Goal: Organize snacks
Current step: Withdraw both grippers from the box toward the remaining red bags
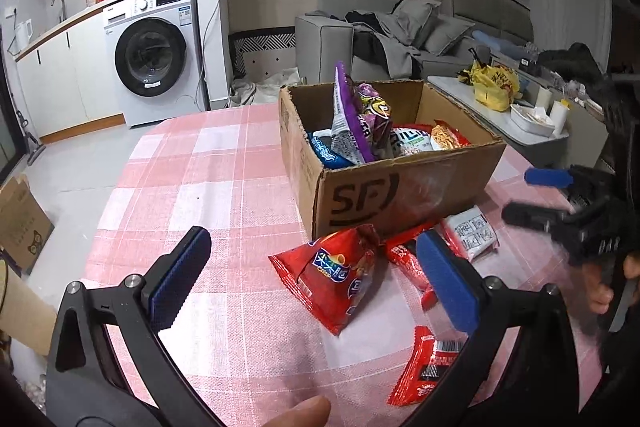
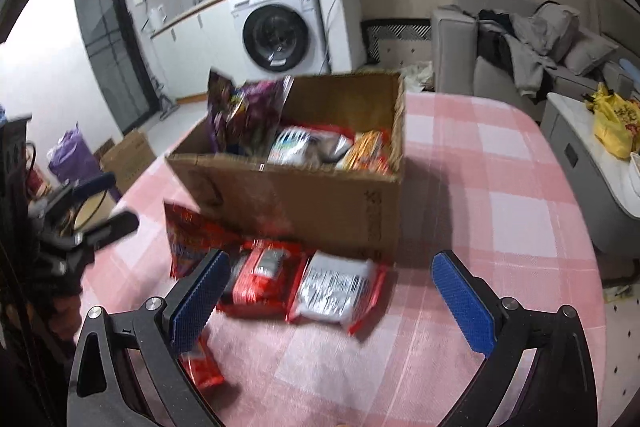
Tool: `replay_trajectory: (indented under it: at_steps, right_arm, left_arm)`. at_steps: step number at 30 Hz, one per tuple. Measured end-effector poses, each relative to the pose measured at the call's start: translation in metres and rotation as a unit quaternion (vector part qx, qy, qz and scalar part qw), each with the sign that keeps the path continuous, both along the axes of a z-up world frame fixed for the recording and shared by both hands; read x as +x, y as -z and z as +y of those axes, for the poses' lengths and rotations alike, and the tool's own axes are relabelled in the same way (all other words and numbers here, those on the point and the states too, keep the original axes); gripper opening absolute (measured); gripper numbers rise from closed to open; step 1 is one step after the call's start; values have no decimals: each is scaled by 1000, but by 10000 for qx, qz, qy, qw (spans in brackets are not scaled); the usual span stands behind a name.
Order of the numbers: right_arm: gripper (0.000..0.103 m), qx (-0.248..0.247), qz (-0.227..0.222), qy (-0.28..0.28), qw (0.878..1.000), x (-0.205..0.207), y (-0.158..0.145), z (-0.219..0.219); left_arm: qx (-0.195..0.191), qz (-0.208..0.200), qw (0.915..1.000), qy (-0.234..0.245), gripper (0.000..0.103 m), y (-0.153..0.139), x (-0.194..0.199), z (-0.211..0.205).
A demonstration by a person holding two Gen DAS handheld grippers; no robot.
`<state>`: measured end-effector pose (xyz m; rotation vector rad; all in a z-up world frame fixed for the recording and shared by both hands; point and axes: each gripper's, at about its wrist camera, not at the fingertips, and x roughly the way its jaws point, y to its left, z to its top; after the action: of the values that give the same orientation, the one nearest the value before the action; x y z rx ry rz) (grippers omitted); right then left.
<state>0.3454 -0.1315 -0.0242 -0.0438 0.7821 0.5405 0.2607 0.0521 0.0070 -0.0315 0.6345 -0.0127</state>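
Note:
A cardboard box [image 1: 404,187] [image 2: 304,203] stands on the pink checked tablecloth, holding several snack packs, with a purple bag [image 1: 356,119] [image 2: 244,115] sticking up. In front of it lie red snack packs: a puffed red bag [image 1: 336,275] [image 2: 188,239], a red pack [image 2: 260,279], a red-and-white pack [image 2: 340,291] [image 1: 472,235] and another red pack [image 1: 428,367] [image 2: 202,363]. My left gripper [image 1: 316,279] is open, the puffed red bag lying between its fingers, pads not touching it. My right gripper [image 2: 332,303] is open above the red-and-white pack; it also shows at the left wrist view's right edge.
The round table [image 1: 224,171] has bare cloth left of the box and to its right [image 2: 500,187]. A washing machine [image 1: 156,51], grey sofa [image 1: 400,31] and low side table with a yellow bag [image 1: 496,87] stand beyond. Cardboard boxes [image 2: 128,155] sit on the floor.

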Motion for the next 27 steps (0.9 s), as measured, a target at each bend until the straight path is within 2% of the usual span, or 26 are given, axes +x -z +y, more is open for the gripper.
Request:
replay_trajectory:
  at_steps: [4, 8, 18, 27]
  right_arm:
    - [103, -307, -37, 59, 9995, 1, 10, 5]
    - [103, -280, 6, 170, 9995, 3, 15, 3]
    - [103, -463, 501, 305, 9972, 21, 45, 8]
    - [103, -558, 655, 423, 9954, 31, 63, 7]
  left_arm:
    - [34, 47, 10000, 7, 102, 7, 3, 2]
    - [-15, 117, 9999, -17, 102, 14, 9, 5]
    - [-103, 427, 9990, -57, 102, 36, 24, 12]
    - [-273, 626, 9975, -187, 102, 51, 35, 21]
